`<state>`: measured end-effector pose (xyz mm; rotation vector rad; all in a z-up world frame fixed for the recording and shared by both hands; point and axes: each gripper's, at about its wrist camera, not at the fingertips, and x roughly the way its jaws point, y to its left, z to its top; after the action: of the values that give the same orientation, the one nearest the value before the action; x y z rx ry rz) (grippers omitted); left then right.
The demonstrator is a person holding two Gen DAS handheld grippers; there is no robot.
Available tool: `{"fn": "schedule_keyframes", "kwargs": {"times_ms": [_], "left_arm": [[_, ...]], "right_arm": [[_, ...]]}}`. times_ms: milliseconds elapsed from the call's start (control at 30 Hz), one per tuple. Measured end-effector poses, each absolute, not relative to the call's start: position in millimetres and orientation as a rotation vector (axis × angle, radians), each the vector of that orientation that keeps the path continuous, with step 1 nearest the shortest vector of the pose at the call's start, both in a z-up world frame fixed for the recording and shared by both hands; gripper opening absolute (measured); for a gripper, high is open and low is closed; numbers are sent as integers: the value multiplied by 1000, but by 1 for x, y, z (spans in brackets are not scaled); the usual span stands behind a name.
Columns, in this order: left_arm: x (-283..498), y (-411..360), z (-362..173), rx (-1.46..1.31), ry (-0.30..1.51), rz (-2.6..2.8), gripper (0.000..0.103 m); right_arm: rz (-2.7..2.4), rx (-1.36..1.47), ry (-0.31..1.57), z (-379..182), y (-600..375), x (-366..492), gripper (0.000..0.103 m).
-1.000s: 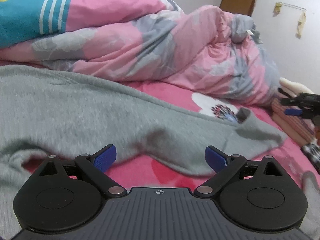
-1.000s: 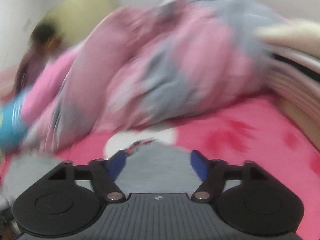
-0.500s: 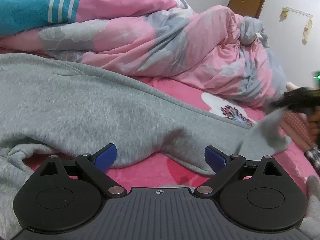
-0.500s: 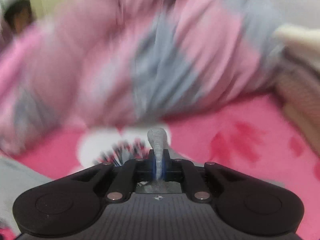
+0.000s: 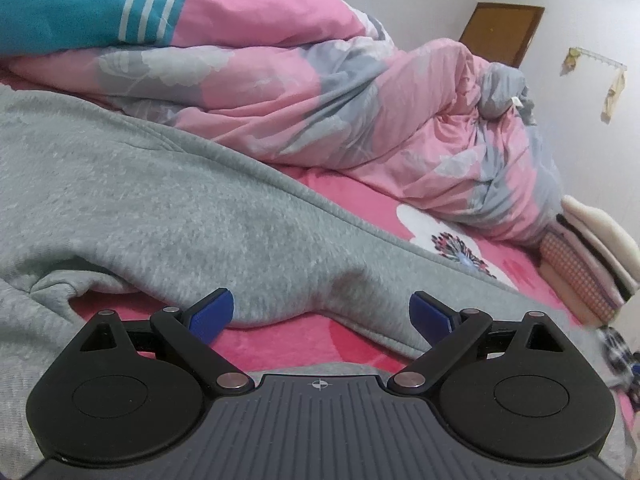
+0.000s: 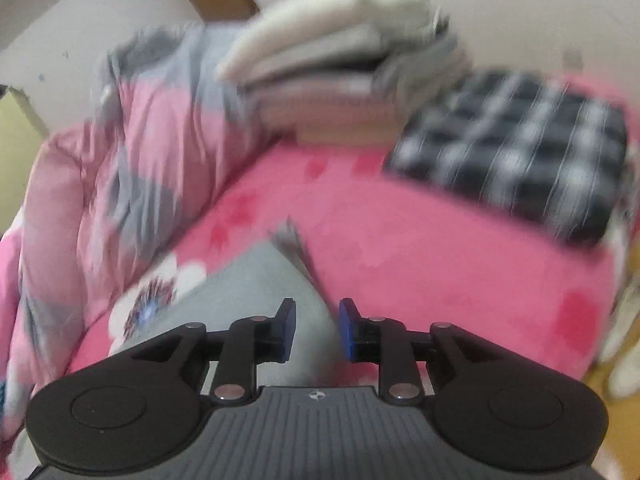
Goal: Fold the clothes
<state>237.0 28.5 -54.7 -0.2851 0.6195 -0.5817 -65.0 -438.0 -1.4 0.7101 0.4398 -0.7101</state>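
A grey sweatshirt [image 5: 160,208] lies spread on the pink bed sheet [image 5: 280,340], one long sleeve running to the right. My left gripper [image 5: 320,312] hovers open just above the sleeve's near edge, nothing between its blue pads. In the blurred right wrist view, the sleeve's end [image 6: 256,280] lies on the sheet [image 6: 420,248]. My right gripper [image 6: 318,324] sits over it, its jaws opening. Grey cloth shows in the narrow gap between them, and the pads do not press on it.
A crumpled pink and grey duvet [image 5: 320,100] fills the back of the bed. A stack of folded clothes [image 6: 340,60] and a folded black-and-white checked garment [image 6: 520,160] sit at the far end. Teal striped fabric [image 5: 60,0] lies at top left.
The right gripper shut on the sleeve's tip, swung sideways with it, and its jaws have now parted. It has left the left wrist view. The left gripper barely moved.
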Motion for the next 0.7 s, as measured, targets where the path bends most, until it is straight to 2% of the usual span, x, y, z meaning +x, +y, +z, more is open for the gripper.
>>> {"fn": "schedule_keyframes", "kwargs": {"times_ms": [33, 100, 167, 267, 500, 633, 667, 700], "left_arm": [[237, 29, -54, -287, 617, -583, 96], [237, 31, -52, -294, 609, -586, 96], [238, 34, -49, -304, 597, -589, 96], [242, 43, -46, -325, 582, -574, 96], [257, 52, -54, -328, 641, -522, 96], [258, 43, -59, -254, 668, -505, 96], [257, 41, -60, -236, 668, -503, 96], [256, 40, -60, -220, 670, -501, 96]], "right_arm": [[-702, 653, 414, 11, -432, -61, 26], [-636, 509, 380, 34, -416, -36, 36], [-473, 328, 395, 44, -391, 18, 68], [-138, 103, 482, 37, -337, 118, 87], [274, -260, 685, -34, -234, 298, 88], [336, -204, 803, -61, -238, 358, 87], [348, -179, 846, -69, -242, 369, 78], [360, -151, 902, -77, -247, 375, 78]]}}
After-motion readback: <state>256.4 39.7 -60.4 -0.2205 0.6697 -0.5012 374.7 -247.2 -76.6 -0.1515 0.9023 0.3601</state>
